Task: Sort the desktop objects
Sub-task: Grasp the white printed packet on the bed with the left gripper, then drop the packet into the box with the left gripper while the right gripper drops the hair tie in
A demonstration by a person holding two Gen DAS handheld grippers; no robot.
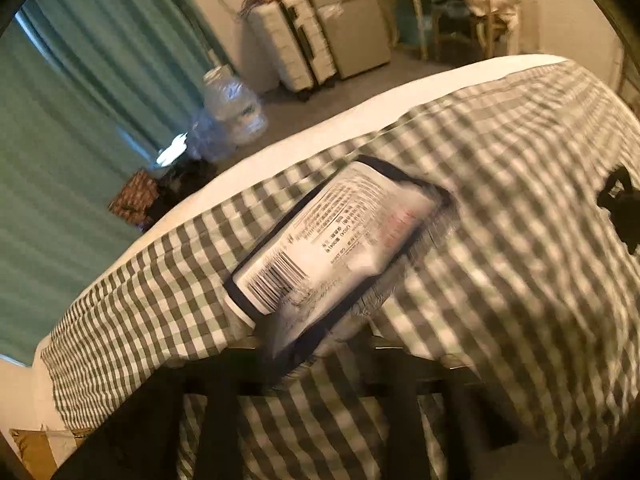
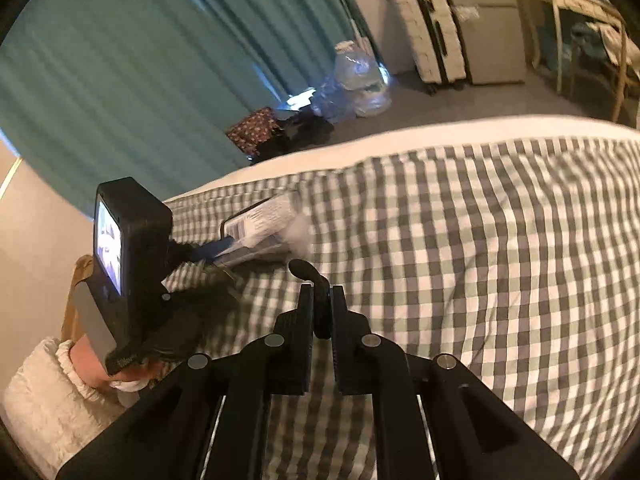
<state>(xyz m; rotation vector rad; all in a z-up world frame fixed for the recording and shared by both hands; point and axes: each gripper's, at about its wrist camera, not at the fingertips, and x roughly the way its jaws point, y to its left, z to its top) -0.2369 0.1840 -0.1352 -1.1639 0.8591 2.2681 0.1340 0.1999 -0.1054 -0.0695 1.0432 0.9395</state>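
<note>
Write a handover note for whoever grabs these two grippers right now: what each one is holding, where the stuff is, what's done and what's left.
Left gripper: shut on the wipes pack, barcode side up, above the checked tablecloth.
Right gripper: shut on a small black curved object, over the same cloth; too dark to identify.
Done: both items are picked up.
Left: set each one down where it belongs. No bin or tray is in view, so look for the destination first.

- Left wrist view: taken low and close over the checked cloth (image 1: 500, 184), tilted, facing the curtain (image 1: 80, 120).
- Right wrist view: taken higher, facing likewise; the cloth, curtain and suitcases (image 2: 434, 28) are shared.
</note>
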